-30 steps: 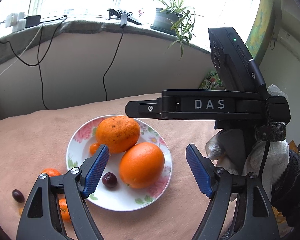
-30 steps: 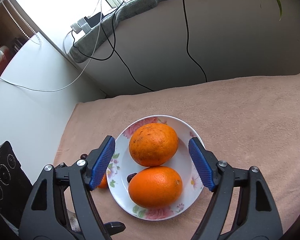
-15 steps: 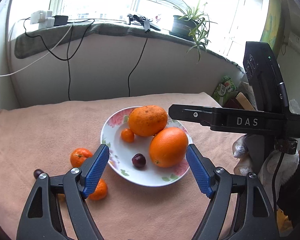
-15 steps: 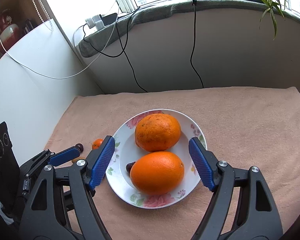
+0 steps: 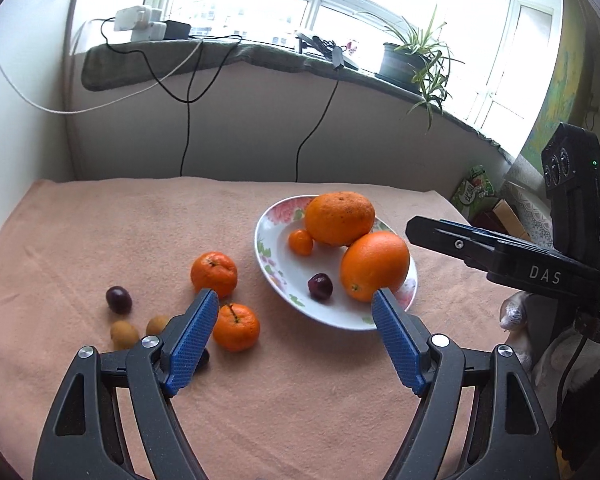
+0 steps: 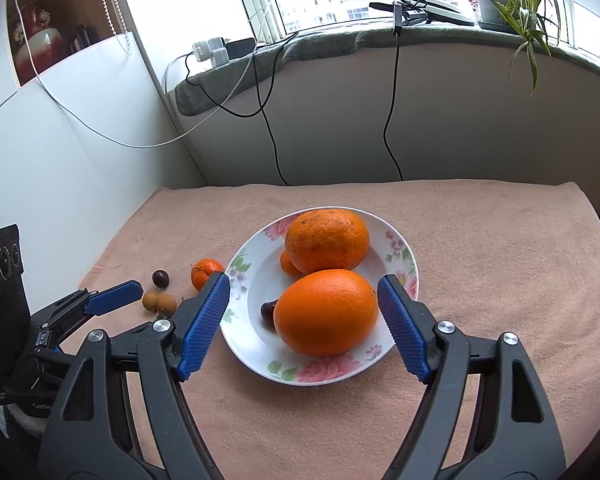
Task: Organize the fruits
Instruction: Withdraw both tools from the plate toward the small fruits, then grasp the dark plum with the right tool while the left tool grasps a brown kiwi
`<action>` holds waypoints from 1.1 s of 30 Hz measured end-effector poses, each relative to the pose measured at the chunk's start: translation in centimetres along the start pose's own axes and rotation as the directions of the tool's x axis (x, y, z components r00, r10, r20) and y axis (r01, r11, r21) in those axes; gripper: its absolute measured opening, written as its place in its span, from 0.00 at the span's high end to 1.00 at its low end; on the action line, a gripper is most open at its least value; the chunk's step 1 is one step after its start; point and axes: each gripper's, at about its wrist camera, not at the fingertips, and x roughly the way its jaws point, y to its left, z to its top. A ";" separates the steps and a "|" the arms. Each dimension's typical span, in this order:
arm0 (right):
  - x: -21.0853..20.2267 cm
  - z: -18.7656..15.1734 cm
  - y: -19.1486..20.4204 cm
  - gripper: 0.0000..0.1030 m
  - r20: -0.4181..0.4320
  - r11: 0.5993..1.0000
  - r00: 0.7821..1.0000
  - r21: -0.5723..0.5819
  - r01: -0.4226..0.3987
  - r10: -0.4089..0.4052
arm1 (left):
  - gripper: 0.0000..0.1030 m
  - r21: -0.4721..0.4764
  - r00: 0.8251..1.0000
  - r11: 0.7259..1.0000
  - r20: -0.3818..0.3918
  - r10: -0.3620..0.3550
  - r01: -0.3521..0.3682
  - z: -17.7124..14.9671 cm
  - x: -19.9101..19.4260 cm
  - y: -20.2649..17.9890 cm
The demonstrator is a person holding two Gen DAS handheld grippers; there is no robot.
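Near orange (image 6: pixel 326 312) on plate (image 6: pixel 400 240), long axis crosswise (stem end left)

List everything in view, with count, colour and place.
Round floral china plate: one, white with pink flowers, on the cloth.
Large oranges: two, orange, on the plate.
Tiny mandarin: one, orange, on the plate.
Dark cherry: one, dark red, on the plate.
Tangerines: two, orange, on the cloth left of the plate.
Loose dark cherry: one, on the cloth.
Small tan round fruits: two, brown, on the cloth.
Towel-like cloth: one, peach, covering the table.
Potted spider plant: one, green, on the windowsill.
Left gripper: black with blue pads, open.
Right gripper: same, open.
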 end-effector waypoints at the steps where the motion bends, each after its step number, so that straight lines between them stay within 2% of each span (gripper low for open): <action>1: -0.1 -0.3 0.3 0.23 0.003 1.000 1.000 -0.002 -0.007 0.007 | 0.23 -0.009 1.000 1.000 0.001 0.012 -0.012 -0.4 -0.3 0.4; 8: -1.0 -1.9 3.2 0.23 0.012 0.997 0.999 -0.064 -0.039 0.039 | 0.23 -0.068 0.997 0.995 -0.012 0.077 -0.077 -2.8 -1.9 3.5; 13: -0.3 -2.9 4.7 0.23 -0.025 0.992 0.994 -0.063 -0.110 0.109 | 0.23 -0.105 0.994 0.988 -0.030 0.109 -0.111 -4.2 -2.6 5.5; 23: 2.2 -5.3 8.1 0.24 -0.114 0.976 0.980 -0.121 -0.180 0.166 | 0.24 -0.160 0.990 0.977 -0.034 0.136 -0.140 -4.8 -3.2 8.8; 24: 2.3 -5.4 8.3 0.25 -0.117 0.975 0.979 -0.125 -0.182 0.168 | 0.26 -0.161 0.990 0.977 -0.033 0.136 -0.140 -4.7 -3.1 9.0; 26: 2.7 -5.4 8.6 0.34 -0.130 0.973 0.977 -0.132 -0.187 0.170 | 0.32 -0.165 0.990 0.976 -0.038 0.139 -0.143 -4.7 -3.0 9.4; 33: 3.9 -5.0 10.3 0.42 -0.154 0.958 0.971 -0.194 -0.210 0.181 | 0.45 -0.172 0.993 0.978 -0.049 0.108 -0.115 -4.3 -2.3 10.7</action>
